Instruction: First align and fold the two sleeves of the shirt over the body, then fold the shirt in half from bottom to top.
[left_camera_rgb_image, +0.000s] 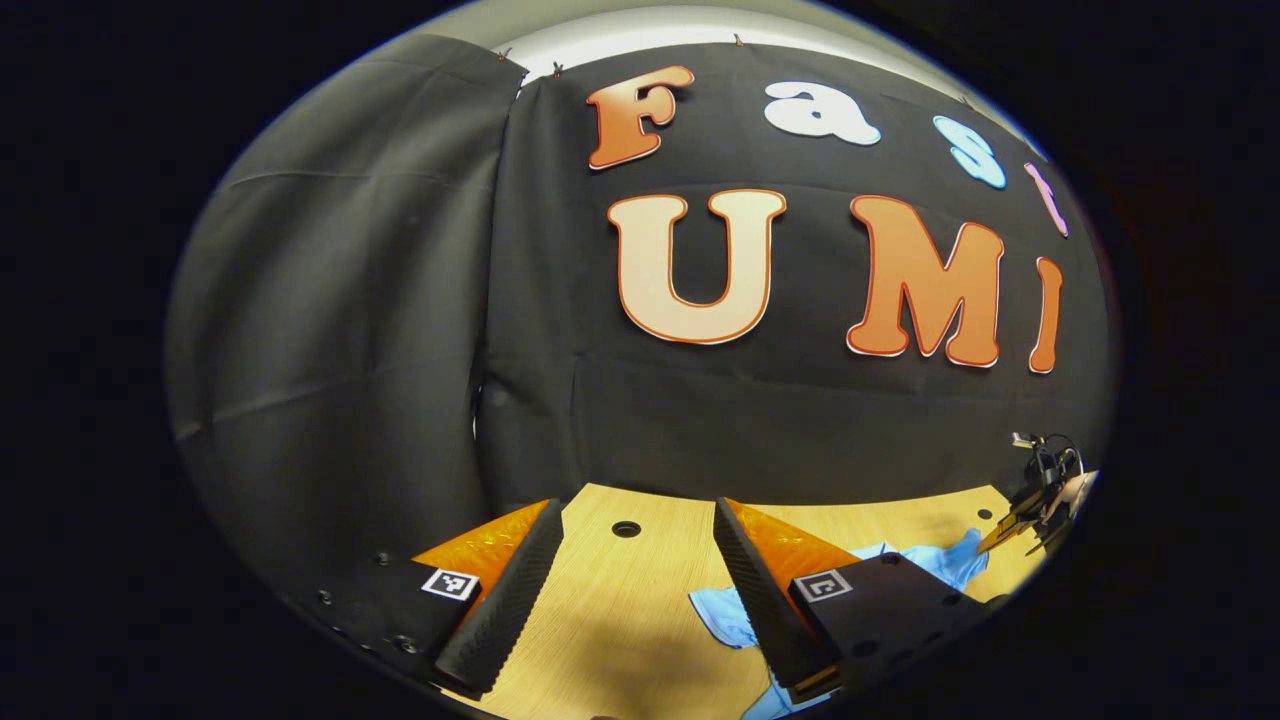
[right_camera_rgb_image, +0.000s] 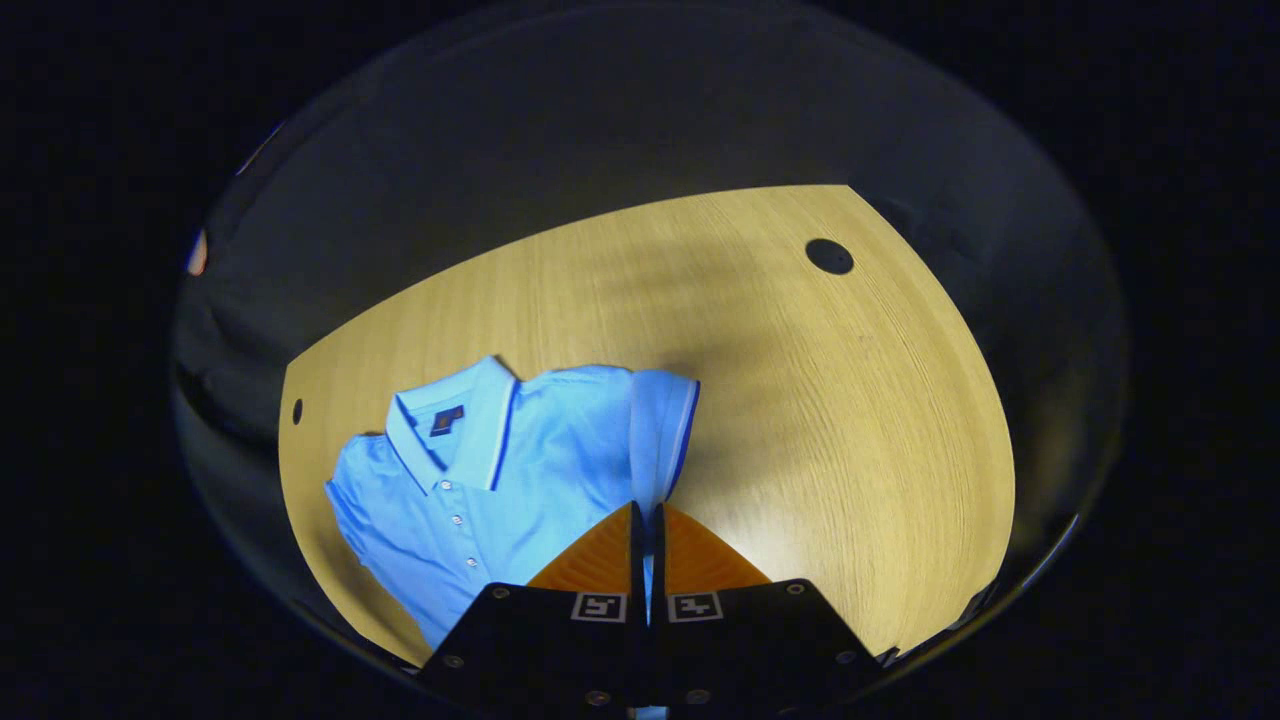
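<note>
Your left gripper (left_camera_rgb_image: 636, 560) stands wide apart above the wooden worktop (left_camera_rgb_image: 620, 640), holding nothing; bare wood shows between its two fingers. Just past its right-hand finger, a bit of the light blue shirt (left_camera_rgb_image: 728, 616) lies flat on the worktop, and more of that cloth runs on behind the finger towards the far right. Out at that far right edge, well apart from your left gripper, you can see the other gripper, small and dim; from here you cannot tell how it is set. A round hole (left_camera_rgb_image: 626, 528) in the worktop sits ahead, between the fingertips.

Your right gripper (right_camera_rgb_image: 645, 515) is closed down narrow on the shirt's sleeve (right_camera_rgb_image: 660, 430): a thin strip of blue cloth runs between the two fingers, and the sleeve with its dark-trimmed cuff stretches straight ahead of the tips. The rest of the shirt (right_camera_rgb_image: 480, 480) lies ahead and to the left of this gripper, collar (right_camera_rgb_image: 470, 420) away from you, button placket running back towards the gripper's left side. To the right of the fingers the worktop (right_camera_rgb_image: 850, 450) is bare wood, with a dark round hole (right_camera_rgb_image: 829, 256) far ahead on the right
</note>
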